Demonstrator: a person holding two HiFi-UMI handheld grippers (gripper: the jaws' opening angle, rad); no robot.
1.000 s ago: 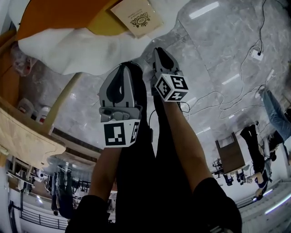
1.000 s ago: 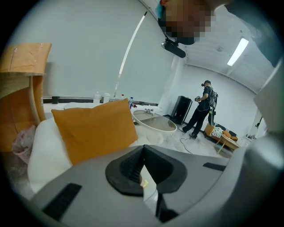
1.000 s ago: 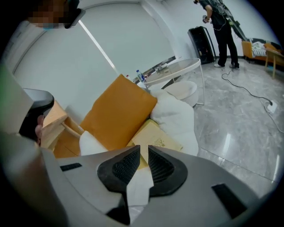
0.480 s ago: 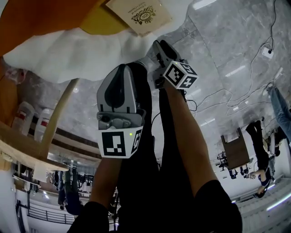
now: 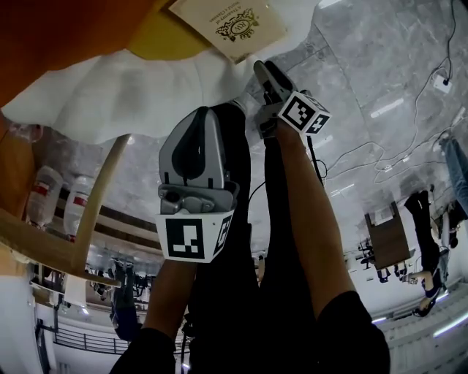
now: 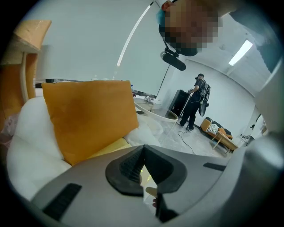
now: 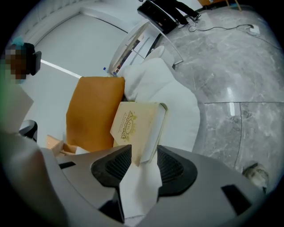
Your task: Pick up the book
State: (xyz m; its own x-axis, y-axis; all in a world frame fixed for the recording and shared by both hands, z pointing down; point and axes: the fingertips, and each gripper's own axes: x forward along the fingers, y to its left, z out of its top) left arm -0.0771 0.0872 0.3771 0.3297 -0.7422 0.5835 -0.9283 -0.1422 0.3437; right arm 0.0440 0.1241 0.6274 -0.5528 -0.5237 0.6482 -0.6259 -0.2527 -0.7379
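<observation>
Two grippers show in the head view. The left gripper (image 5: 207, 117) is at centre. The right gripper (image 5: 263, 69) is just right of it, its tip near the book (image 5: 232, 22). That book lies at the top edge of the frame on a white cushion (image 5: 110, 95), beside an orange pillow (image 5: 51, 36).

In the left gripper view the jaws are together with nothing clamped between them, and the pillow fills the left behind them.

In the right gripper view the jaws stand apart and are opening. The book's lower corner reaches into the gap, and the pads do not press on it.
</observation>
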